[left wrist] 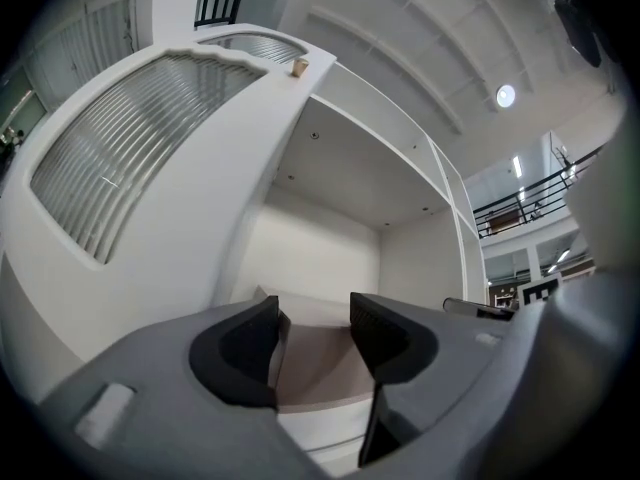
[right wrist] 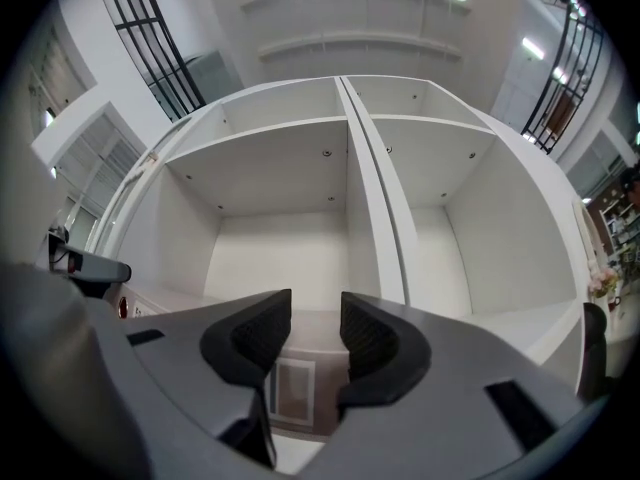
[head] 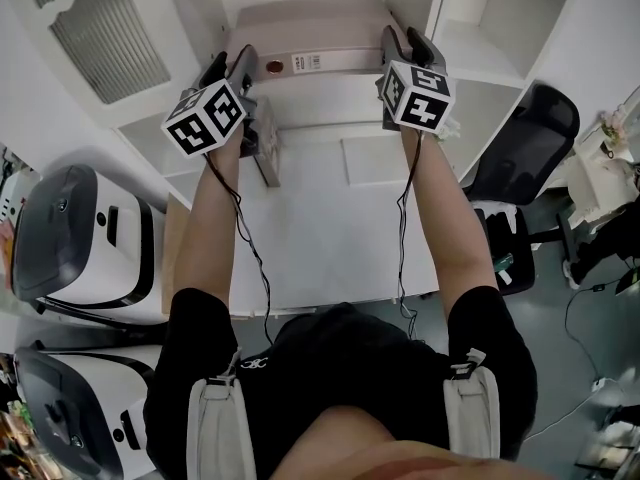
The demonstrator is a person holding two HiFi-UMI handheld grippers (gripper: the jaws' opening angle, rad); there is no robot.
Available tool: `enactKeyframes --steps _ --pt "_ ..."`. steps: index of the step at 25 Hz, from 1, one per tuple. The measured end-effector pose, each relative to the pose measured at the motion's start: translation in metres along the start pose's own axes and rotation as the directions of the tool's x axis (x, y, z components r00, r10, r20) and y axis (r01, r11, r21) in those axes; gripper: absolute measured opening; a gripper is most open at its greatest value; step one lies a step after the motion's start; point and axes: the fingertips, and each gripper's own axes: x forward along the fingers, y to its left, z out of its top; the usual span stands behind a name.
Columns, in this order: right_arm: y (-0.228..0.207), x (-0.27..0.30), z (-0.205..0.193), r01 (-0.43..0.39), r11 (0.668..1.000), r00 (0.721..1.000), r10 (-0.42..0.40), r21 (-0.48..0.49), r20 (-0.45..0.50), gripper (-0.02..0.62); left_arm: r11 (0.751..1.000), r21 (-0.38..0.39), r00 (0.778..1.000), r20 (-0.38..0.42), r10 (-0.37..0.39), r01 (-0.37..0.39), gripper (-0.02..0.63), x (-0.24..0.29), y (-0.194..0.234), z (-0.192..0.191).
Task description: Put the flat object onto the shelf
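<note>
Nearest the head camera, the person's bare forearms reach out over a plain white desktop (head: 320, 238). The grey, marker-cubed left gripper (head: 238, 68) and its right-hand twin, the right gripper (head: 408, 48), are raised at the front of a white, open-fronted board shelf unit (head: 480, 58).

Between them is the flat pale-beige file box (head: 330, 38), with a red dot and a white label on its near face. Each gripper takes one end. The left gripper (left wrist: 313, 318) has its jaws fairly wide, with the box's beige end (left wrist: 315, 368) filling the gap. The right gripper (right wrist: 315, 318) is set narrower, clamped on the labelled end (right wrist: 300, 388).

The box sits in the mouth of the middle compartment. Whether it already rests on the shelf board is hard to tell. Behind it are the compartment's back wall (left wrist: 330, 258) and an upright divider (right wrist: 375, 198).
</note>
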Motion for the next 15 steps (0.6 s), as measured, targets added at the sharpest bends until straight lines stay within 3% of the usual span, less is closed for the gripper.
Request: enactKeyframes --steps 6,15 --pt "-0.0003 0.0079 -0.0006 0.056 0.998 0.998 -0.056 -0.030 0.000 0.138 0.999 0.030 0.999 -0.002 0.033 -0.033 0.225 0.0095 0.0052 -0.0024" --pt "-0.0018 0.0099 -0.0008 0.072 0.997 0.997 -0.073 -0.025 -0.004 0.137 0.999 0.030 0.999 -0.004 0.037 -0.037 0.225 0.0110 0.0053 -0.0017"
